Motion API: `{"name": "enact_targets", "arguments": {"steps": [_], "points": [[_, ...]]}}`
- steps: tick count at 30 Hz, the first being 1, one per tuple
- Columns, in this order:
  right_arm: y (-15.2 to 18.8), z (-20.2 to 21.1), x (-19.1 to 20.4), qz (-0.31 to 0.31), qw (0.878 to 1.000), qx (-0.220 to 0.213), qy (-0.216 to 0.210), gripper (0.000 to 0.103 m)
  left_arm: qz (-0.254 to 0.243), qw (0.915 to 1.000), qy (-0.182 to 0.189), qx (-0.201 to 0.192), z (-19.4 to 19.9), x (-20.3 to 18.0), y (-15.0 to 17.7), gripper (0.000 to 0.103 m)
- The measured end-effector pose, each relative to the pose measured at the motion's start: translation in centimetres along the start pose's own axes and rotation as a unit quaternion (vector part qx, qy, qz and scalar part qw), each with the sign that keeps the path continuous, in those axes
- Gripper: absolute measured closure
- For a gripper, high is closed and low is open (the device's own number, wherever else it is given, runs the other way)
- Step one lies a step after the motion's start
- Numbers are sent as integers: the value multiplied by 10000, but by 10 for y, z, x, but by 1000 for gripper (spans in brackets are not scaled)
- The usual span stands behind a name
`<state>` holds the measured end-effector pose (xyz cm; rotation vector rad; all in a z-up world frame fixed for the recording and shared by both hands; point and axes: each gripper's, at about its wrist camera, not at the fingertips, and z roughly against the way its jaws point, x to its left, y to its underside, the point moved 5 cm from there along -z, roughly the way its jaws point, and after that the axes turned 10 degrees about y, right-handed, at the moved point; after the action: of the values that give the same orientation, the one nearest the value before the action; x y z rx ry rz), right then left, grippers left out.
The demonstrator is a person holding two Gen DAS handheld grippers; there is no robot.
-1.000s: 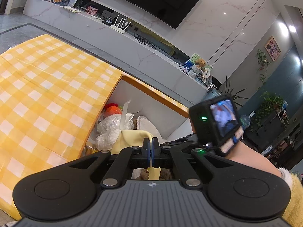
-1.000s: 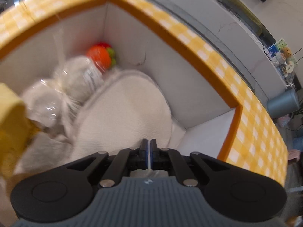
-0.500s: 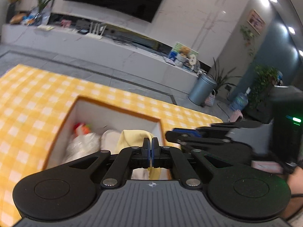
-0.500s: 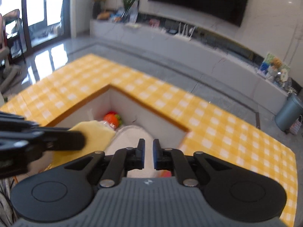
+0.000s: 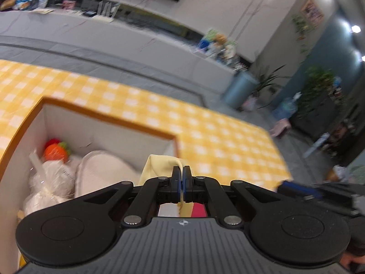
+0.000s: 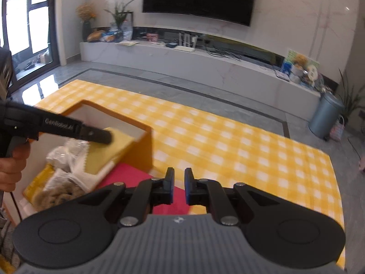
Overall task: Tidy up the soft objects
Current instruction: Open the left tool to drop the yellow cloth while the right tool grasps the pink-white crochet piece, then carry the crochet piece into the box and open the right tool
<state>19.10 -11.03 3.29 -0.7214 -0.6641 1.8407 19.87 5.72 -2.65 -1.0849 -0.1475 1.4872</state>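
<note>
We hold the left gripper (image 5: 181, 183) closed on a fold of the yellow cloth (image 5: 159, 165), which hangs over the box (image 5: 109, 123) near its right wall. From the right wrist view, the cloth (image 6: 109, 150) sits above the box contents and is not yet released; whether it touches the items below cannot be determined.

The right gripper (image 6: 177, 186) is partly open and holds nothing. It hovers over the checked surface (image 6: 228, 141), just beside the box (image 6: 141, 150), with a red item (image 6: 127, 175) directly beneath it.

Items already in the box:
- an orange plush (image 5: 54, 150) in the far left corner;
- a white pad (image 5: 102, 173) in the middle;
- bagged white items (image 5: 50, 182) on the left;
- a brown plush (image 6: 59, 194) near the front edge.

We judge the task to be well advanced: most soft objects are stowed. Remaining steps, as far as the views show:
1. Lower the cloth and open the left gripper.
2. Deal with the red item, if it belongs to the set; its nature cannot be determined.

No other loose soft objects are visible on the surface.
</note>
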Motion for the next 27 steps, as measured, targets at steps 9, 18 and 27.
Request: {"name": "enact_targets", "arguments": {"steps": [9, 18, 27], "points": [[57, -59, -66, -408, 9904, 1085, 751, 25, -64, 9944, -1033, 207, -17, 16, 13, 22], [108, -96, -71, -1064, 9695, 2051, 811, 10, -173, 9922, -1224, -154, 13, 3, 10, 17], [118, -107, -63, -768, 9760, 1902, 734, 28, -299, 9943, -960, -361, 46, -15, 10, 16]]}}
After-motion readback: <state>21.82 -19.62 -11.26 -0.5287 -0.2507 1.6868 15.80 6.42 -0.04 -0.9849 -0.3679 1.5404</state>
